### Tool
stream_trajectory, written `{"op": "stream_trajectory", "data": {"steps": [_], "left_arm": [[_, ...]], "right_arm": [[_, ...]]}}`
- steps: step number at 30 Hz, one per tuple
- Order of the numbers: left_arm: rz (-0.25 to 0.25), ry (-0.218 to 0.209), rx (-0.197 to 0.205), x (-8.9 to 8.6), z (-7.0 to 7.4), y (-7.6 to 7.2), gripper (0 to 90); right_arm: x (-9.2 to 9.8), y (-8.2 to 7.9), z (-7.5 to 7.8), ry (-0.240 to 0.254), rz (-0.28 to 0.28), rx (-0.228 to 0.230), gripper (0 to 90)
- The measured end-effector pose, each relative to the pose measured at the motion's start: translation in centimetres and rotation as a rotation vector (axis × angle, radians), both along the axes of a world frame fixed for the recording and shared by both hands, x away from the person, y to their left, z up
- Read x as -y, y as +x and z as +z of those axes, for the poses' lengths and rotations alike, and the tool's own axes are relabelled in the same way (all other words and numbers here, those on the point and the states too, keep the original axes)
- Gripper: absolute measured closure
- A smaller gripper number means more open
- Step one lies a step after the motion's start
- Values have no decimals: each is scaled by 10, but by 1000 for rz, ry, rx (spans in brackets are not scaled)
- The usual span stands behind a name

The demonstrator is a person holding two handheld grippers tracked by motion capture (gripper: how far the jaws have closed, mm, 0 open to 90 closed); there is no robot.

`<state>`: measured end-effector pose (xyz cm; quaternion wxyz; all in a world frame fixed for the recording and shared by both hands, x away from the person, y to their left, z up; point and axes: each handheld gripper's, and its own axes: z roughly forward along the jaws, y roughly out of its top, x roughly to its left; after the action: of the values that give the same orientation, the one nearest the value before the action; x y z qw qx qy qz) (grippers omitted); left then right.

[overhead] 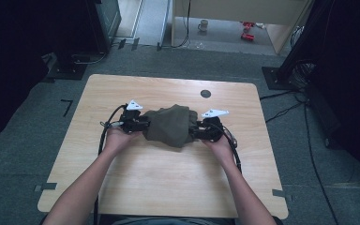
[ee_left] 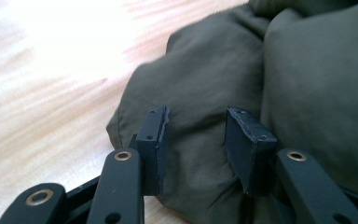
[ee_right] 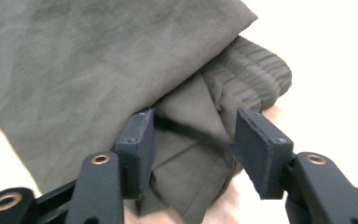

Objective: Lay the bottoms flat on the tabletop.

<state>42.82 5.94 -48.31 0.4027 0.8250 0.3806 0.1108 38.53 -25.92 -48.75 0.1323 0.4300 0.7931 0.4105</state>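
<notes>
Olive-green folded cloth garment [overhead: 171,125], soft woven fabric with a ribbed cuff, sits bunched between the two tools. Left gripper [ee_left: 196,140]: jaws stand partly apart, cloth lying between the pads [ee_left: 156,144] with a visible gap on each side, so nothing is pinched. Right gripper [ee_right: 193,149]: jaws likewise apart, straddling a folded layer below the ribbed cuff [ee_right: 256,77], the pads not pressing on it. From above, the left gripper [overhead: 138,124] meets the bundle's left flank and the right gripper [overhead: 205,130] its right flank. The bundle rests on the pale wooden table [overhead: 168,187], around the middle and somewhat nearer the far edge, with a small dark round mark [overhead: 206,93] beyond it. Judgement: light, limp and non-fragile; it will sag and unfold if lifted by a single layer. Best purchase is across several stacked layers at each flank, or on the thicker cuff.
</notes>
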Motion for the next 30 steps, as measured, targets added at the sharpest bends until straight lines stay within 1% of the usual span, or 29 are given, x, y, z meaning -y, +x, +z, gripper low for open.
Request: {"op": "stream_trajectory", "data": {"steps": [3,4,5,6,9,11,12,13,14,15,16,17,18,20,21,22,25,28,30], "left_arm": [[-5,-12,-3,0,5,0,594],[-8,-11,-13,0,8,1,594],[-15,-12,-26,1,13,4,592],[-15,-20,-34,1,15,5,591],[-9,-19,-28,3,21,7,592],[-9,-20,-27,4,23,7,626],[-9,-19,-25,5,25,7,626],[-17,-15,-22,10,31,6,655],[-17,-15,-22,10,31,6,663],[-34,-19,-1,15,37,3,666],[-34,-19,-1,15,37,3,666],[-50,-25,11,18,41,-1,666],[-60,-23,14,19,42,-2,665],[-66,-20,13,19,43,-4,663],[-74,-17,12,20,43,-7,660],[-78,-25,23,20,44,-11,659],[-89,-50,26,19,44,-19,657],[-103,-56,31,19,42,-28,630],[-102,-59,33,18,41,-31,622]], "right_arm": [[3,-8,1,0,4,11,463],[3,-8,1,0,4,11,463],[7,-14,1,-1,1,29,458],[8,-16,1,3,0,26,457],[14,-23,-3,12,-5,28,455],[18,-26,-5,17,-13,22,455],[18,-26,-5,17,-13,22,455],[23,-29,-5,23,-28,26,455],[25,-31,-6,29,-35,28,455],[27,-31,-6,39,-40,26,455],[27,-31,-6,39,-40,26,455],[30,-32,-7,21,-42,20,455],[31,-33,-7,18,-45,18,455],[33,-33,-8,22,-47,16,455],[38,-35,-7,23,-57,9,454],[39,-35,-7,22,-59,14,454],[45,-37,-6,28,-78,15,454],[49,-39,-6,32,-91,10,454],[49,-40,-7,30,-92,9,454]]}}
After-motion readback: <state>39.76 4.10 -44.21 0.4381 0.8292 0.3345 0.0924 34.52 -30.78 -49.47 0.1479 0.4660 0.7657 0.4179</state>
